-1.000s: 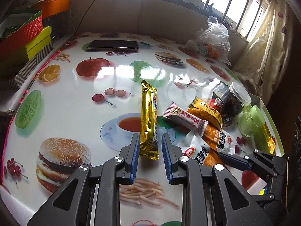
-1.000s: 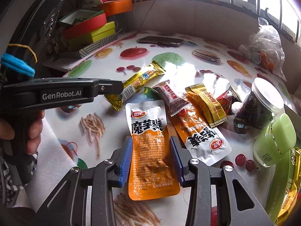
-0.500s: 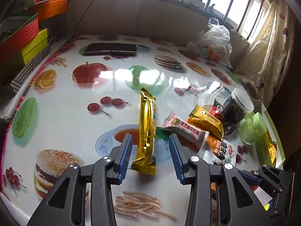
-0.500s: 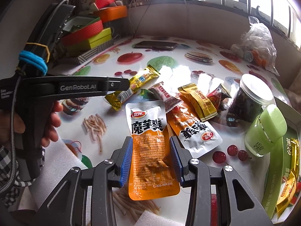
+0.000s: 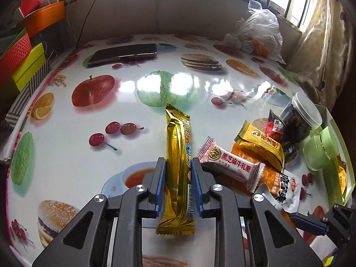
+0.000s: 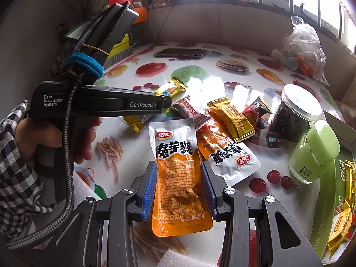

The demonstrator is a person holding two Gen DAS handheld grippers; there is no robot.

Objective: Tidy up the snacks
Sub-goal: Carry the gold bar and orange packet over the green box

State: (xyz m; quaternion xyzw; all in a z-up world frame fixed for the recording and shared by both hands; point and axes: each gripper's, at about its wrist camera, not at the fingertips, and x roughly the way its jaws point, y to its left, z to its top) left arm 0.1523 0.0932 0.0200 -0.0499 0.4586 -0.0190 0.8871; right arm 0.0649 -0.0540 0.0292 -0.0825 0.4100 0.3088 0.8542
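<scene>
My left gripper is shut on a long gold snack bar, which stands lengthwise between the blue pads. My right gripper is shut on an orange-and-white snack pouch and holds it above the table. On the fruit-print table lie a white-and-red candy bar, a yellow candy packet, a second orange pouch and a small red packet. The left gripper's body crosses the right wrist view at the left.
A clear jar with dark contents and a green bottle stand at the right beside a green box holding snacks. A phone lies at the back. A plastic bag sits back right. Coloured boxes stack at the left.
My left gripper has moved forward along the gold bar and closed on it. My right gripper keeps its hold on the orange pouch and has lifted slightly.
</scene>
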